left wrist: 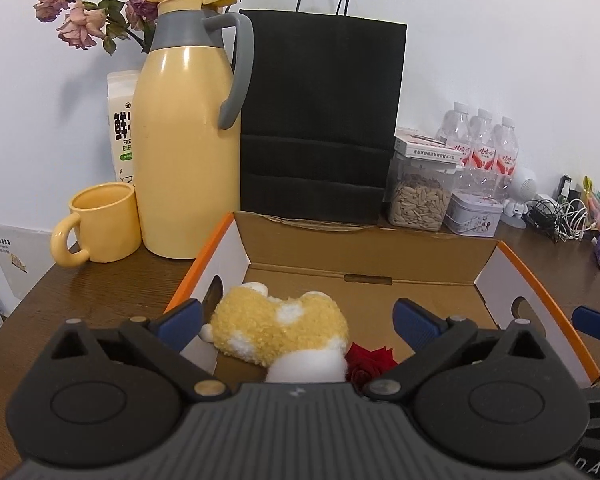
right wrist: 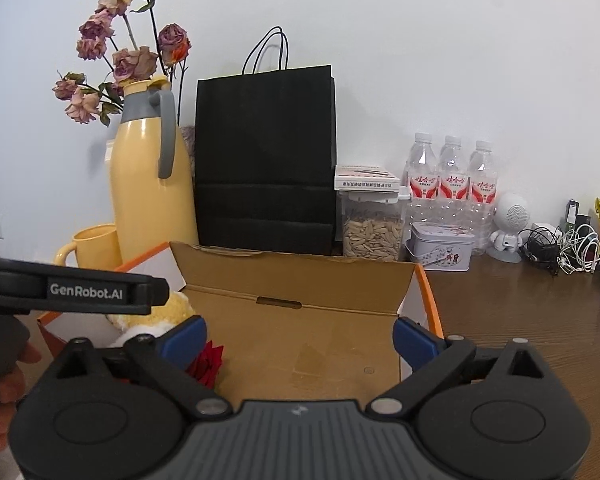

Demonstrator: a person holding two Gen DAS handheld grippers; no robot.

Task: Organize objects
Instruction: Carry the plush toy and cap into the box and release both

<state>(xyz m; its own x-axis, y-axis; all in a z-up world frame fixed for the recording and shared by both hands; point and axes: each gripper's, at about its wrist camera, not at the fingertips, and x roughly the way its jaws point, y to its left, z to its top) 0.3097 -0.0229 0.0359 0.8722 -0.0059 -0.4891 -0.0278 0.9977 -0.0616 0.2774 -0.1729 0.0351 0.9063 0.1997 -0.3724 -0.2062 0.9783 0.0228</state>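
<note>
An open cardboard box (left wrist: 364, 264) with orange edges sits on the brown table; it also shows in the right wrist view (right wrist: 300, 280). Inside it lie a yellow-and-white plush toy (left wrist: 276, 326) and a red rose (left wrist: 366, 362). My left gripper (left wrist: 298, 322) is open above the box, its jaws spread on either side of the plush and not touching it. My right gripper (right wrist: 300, 334) is open and empty over the box's bare right half. The plush (right wrist: 156, 316) and rose (right wrist: 206, 364) show at its left, partly hidden by the left gripper's body.
Behind the box stand a yellow thermos jug (left wrist: 188, 136), a yellow mug (left wrist: 100, 224), a black paper bag (left wrist: 320, 116), a jar of seeds (left wrist: 420, 196), a tin (left wrist: 474, 214), water bottles (left wrist: 480, 144), dried roses (right wrist: 116, 52), a small white robot figure (right wrist: 508, 224) and tangled cables (right wrist: 564, 248).
</note>
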